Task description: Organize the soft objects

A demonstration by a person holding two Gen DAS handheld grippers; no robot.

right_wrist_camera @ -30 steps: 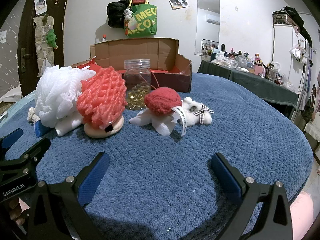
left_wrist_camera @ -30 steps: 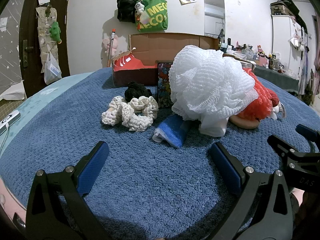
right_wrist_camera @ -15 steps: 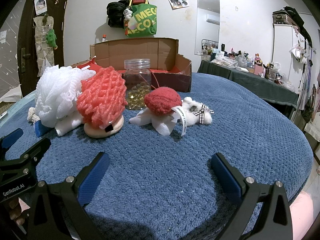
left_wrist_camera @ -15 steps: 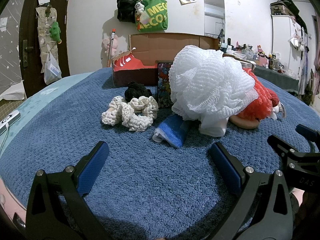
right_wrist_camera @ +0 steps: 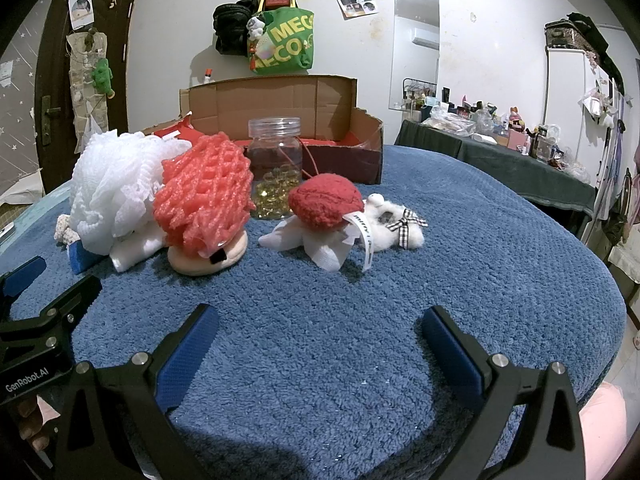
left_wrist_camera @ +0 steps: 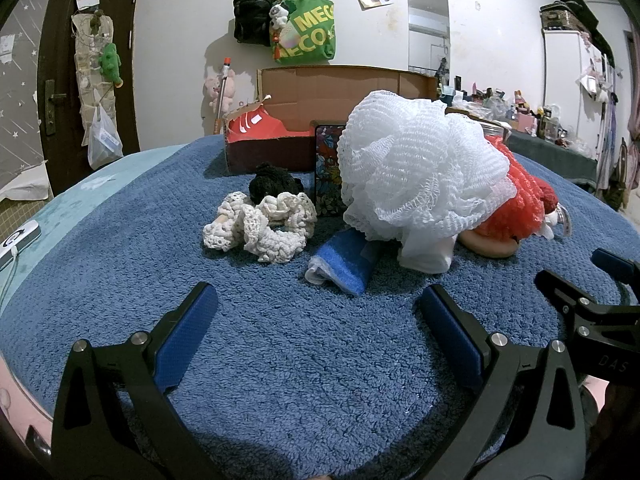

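Nothing moved: both the left hand-held gripper [left_wrist_camera: 316,304] and right hand-held gripper [right_wrist_camera: 320,326] stay spread apart, empty; center-frame jar [right_wrist_camera: 275,168] holds yellow beads [right_wrist_camera: 276,199].

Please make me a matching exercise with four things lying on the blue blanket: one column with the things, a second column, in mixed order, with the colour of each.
Things:
1. mesh bath pouf
2. crocheted scrunchie
3. foam fruit net
4. knitted ball

Colours:
A. dark red
B. cream
C. white
D. coral

Pairs: 1-C, 2-B, 3-D, 4-A
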